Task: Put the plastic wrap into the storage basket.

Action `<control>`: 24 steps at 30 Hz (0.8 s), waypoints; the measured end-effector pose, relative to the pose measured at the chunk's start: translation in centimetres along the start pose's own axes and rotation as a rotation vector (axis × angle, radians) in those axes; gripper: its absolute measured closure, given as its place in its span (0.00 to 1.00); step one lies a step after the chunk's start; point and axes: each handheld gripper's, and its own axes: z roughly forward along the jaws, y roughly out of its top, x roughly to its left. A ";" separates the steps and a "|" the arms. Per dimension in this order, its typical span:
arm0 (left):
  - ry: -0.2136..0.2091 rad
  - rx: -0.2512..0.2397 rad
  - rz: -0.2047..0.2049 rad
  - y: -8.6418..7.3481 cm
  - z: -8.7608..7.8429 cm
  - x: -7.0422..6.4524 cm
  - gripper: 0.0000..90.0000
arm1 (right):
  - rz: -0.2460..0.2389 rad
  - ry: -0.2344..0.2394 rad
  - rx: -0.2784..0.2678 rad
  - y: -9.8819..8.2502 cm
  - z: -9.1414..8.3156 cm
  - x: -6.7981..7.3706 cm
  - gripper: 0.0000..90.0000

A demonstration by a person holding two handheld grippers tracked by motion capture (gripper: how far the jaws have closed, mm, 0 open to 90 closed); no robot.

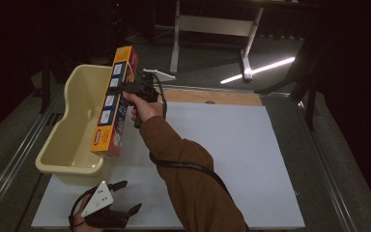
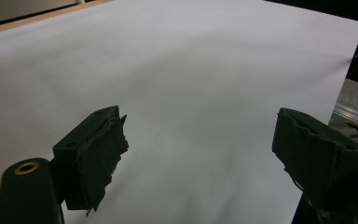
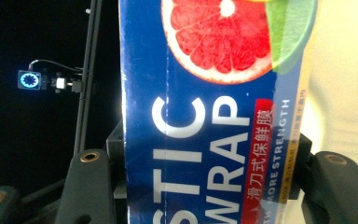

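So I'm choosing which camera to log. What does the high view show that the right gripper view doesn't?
High view: the whole plastic wrap box held tilted above the cream bin, the white mat, and the open left gripper low over the mat's near edge.

Right gripper view: the grapefruit picture and "WRAP" lettering up close, jaws pressed on both sides of the box.

Both: the right gripper shut on that box, with the cream bin beside it.
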 end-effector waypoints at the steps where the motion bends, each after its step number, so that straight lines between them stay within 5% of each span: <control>1: 0.000 0.000 0.000 0.0 0.0 0.0 0.18 | 0.000 0.000 0.000 0.0 0.0 0.0 0.45; 10: 0.000 -0.007 -0.002 -0.2 -0.4 -0.3 0.18 | 0.061 0.001 0.000 -1.1 4.1 0.0 0.45; 24: 0.001 -0.013 -0.003 -0.3 -0.5 -0.4 0.18 | 0.087 -0.060 0.001 -2.2 7.0 -0.5 0.45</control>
